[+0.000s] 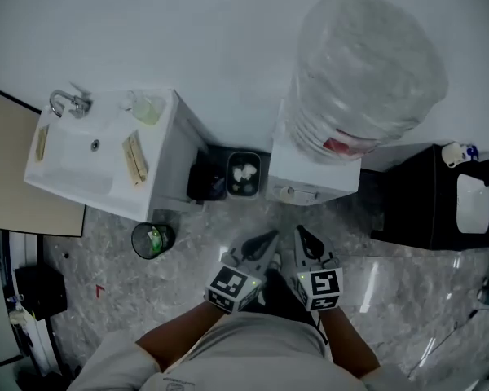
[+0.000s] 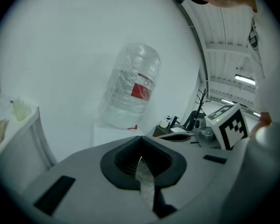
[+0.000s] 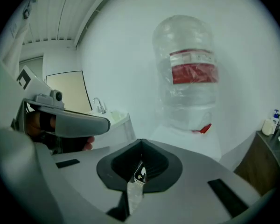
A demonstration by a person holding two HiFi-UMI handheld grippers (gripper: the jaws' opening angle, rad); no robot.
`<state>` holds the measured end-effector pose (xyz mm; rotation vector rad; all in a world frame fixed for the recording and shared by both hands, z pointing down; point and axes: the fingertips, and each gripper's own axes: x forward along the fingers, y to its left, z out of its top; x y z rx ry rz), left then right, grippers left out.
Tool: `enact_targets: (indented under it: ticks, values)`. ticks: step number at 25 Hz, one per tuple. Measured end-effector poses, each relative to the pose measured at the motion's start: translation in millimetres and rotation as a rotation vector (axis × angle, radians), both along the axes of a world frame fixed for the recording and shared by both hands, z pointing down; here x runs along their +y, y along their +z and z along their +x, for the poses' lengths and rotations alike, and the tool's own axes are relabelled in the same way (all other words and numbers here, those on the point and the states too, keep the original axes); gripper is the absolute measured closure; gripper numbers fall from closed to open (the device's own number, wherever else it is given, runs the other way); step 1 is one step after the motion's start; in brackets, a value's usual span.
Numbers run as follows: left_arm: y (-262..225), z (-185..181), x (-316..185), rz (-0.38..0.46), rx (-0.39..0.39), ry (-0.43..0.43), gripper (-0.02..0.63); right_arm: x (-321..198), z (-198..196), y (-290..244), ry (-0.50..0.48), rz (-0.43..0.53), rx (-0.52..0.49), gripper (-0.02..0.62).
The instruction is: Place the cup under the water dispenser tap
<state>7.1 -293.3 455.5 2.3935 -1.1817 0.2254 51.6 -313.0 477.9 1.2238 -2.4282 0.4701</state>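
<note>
A pale translucent cup stands on the back right corner of the white sink unit; it also shows in the left gripper view and the right gripper view. The white water dispenser carries a big clear bottle with a red label. Its taps face me. My left gripper and right gripper hang side by side in front of the dispenser, apart from cup and taps. Both are shut with nothing held, the left gripper's pads and the right gripper's pads meeting.
A black bin with white scraps sits between sink unit and dispenser. A small round bin stands on the speckled floor. A black cabinet with bottles stands right of the dispenser. A tap rises at the sink's back.
</note>
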Motion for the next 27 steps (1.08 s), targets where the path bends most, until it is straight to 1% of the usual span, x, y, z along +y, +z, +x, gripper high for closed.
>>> enact_targets:
  ticks: [5, 12, 19, 27]
  values:
    - [-22, 17, 15, 0.019, 0.009, 0.025, 0.601, 14, 6, -34, -0.009, 0.052, -0.014, 0.578]
    - [-46, 20, 15, 0.074, -0.011, 0.025, 0.601, 20, 7, -61, -0.017, 0.098, -0.031, 0.58]
    - [-56, 15, 14, 0.107, -0.02, 0.001, 0.601, 24, 7, -71, -0.017, 0.122, -0.034, 0.578]
    - [-54, 17, 19, 0.111, -0.013, 0.001, 0.601, 30, 5, -67, -0.028, 0.122, -0.023, 0.578]
